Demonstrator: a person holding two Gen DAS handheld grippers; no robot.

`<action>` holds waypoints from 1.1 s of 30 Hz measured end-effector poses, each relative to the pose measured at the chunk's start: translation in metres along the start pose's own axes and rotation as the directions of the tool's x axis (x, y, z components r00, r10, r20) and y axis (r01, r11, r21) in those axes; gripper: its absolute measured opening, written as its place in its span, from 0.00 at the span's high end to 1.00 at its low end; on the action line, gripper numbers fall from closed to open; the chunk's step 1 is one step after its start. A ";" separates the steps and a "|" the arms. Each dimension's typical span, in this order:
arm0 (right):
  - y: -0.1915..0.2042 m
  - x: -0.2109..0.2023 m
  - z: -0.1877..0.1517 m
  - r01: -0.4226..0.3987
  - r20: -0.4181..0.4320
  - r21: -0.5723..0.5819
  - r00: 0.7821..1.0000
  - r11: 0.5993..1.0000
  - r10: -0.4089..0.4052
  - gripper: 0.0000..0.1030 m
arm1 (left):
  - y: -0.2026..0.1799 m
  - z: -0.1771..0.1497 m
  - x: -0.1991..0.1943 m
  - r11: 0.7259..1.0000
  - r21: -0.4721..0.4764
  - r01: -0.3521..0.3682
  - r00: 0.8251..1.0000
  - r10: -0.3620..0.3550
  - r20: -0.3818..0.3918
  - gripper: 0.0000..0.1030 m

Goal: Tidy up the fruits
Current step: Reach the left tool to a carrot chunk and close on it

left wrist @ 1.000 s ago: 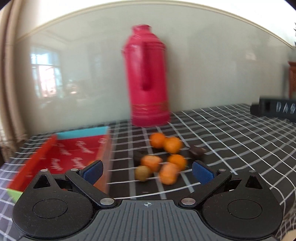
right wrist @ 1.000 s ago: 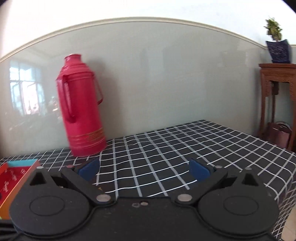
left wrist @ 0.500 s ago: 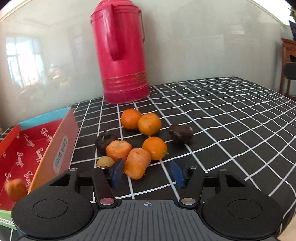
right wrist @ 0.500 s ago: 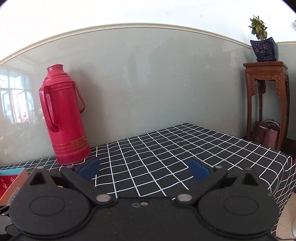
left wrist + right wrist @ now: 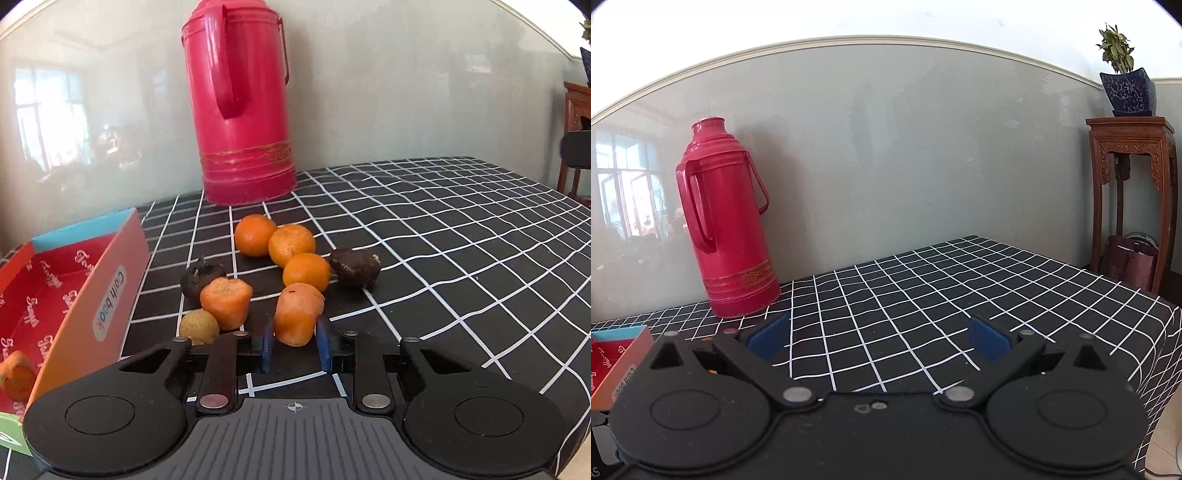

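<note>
One orange fruit piece (image 5: pixel 14 374) lies in the red cardboard box (image 5: pixel 55 295) at lower left — eight remain mid-frame on the checked surface (image 5: pixel 443 258). The left hand-held gripper (image 5: pixel 294 341) pinches a stubby orange fruit (image 5: pixel 297 314); the right hand-held gripper (image 5: pixel 879 338) gapes wide (holding nothing).

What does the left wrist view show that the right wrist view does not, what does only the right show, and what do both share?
Only the left wrist view shows the fruit pile and the left gripper closed on an orange piece. Only the right wrist view shows the open right gripper, the wooden stand and the potted plant. Both show the red flask, the red box and the checked tablecloth.
</note>
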State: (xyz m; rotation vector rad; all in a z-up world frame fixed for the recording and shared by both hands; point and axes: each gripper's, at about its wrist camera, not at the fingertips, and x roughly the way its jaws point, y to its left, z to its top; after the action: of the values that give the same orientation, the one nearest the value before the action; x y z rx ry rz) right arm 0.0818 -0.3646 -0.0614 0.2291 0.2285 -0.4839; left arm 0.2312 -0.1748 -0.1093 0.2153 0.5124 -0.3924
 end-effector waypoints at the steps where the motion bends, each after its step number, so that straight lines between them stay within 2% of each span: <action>1: 0.000 0.000 0.000 0.001 -0.001 0.003 1.000 1.000 -0.001 0.06 | -0.001 0.000 -0.001 1.000 0.006 -0.001 1.000 0.001 0.010 0.76; 5: 0.002 0.002 0.000 -0.005 -0.006 0.004 1.000 1.000 0.005 0.06 | -0.002 0.000 -0.014 0.999 0.023 -0.030 0.997 0.028 0.070 0.79; 6: 0.003 0.002 0.000 -0.007 -0.007 0.000 1.000 1.000 0.007 0.06 | -0.002 0.000 -0.018 0.999 0.027 -0.045 0.995 0.042 0.089 0.86; 8: 0.006 0.002 -0.001 -0.013 -0.012 -0.010 1.000 1.000 0.013 0.06 | 0.002 0.001 -0.023 0.998 0.030 -0.063 0.993 0.060 0.101 0.88; 15: 0.017 0.000 -0.003 -0.038 -0.015 -0.045 0.999 0.998 0.037 0.06 | 0.013 -0.002 -0.016 0.998 0.018 -0.055 0.998 0.055 0.012 0.88; 22: 0.016 0.000 -0.004 -0.039 -0.013 -0.062 0.999 0.997 0.038 0.06 | 0.009 0.001 -0.010 0.997 0.021 -0.069 0.998 0.069 0.013 0.86; 23: 0.016 0.000 -0.004 -0.041 -0.015 -0.061 0.999 0.997 0.040 0.06 | 0.009 0.002 -0.008 0.997 0.013 -0.071 0.997 0.071 0.007 0.83; 25: 0.015 0.000 -0.003 -0.042 -0.014 -0.059 0.999 0.997 0.041 0.06 | 0.010 0.004 -0.003 0.996 -0.009 -0.084 0.996 0.084 -0.004 0.61; 26: 0.015 0.000 -0.003 -0.042 -0.013 -0.058 0.999 0.997 0.041 0.06 | 0.010 0.005 -0.002 0.996 -0.014 -0.088 0.996 0.088 -0.003 0.38; 27: 0.014 0.000 -0.003 -0.041 -0.013 -0.057 0.999 0.998 0.040 0.06 | 0.009 0.006 -0.002 0.995 -0.014 -0.100 0.995 0.100 0.005 0.27; 33: 0.014 0.002 -0.004 -0.046 -0.021 -0.050 0.999 0.998 0.045 0.06 | 0.003 0.009 -0.001 0.997 -0.012 -0.070 0.997 0.070 0.033 0.25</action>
State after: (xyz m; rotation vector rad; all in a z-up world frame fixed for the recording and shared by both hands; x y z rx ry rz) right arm 0.0893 -0.3527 -0.0633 0.1895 0.2538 -0.4308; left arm 0.2355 -0.1749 -0.1008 0.2156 0.4728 -0.3242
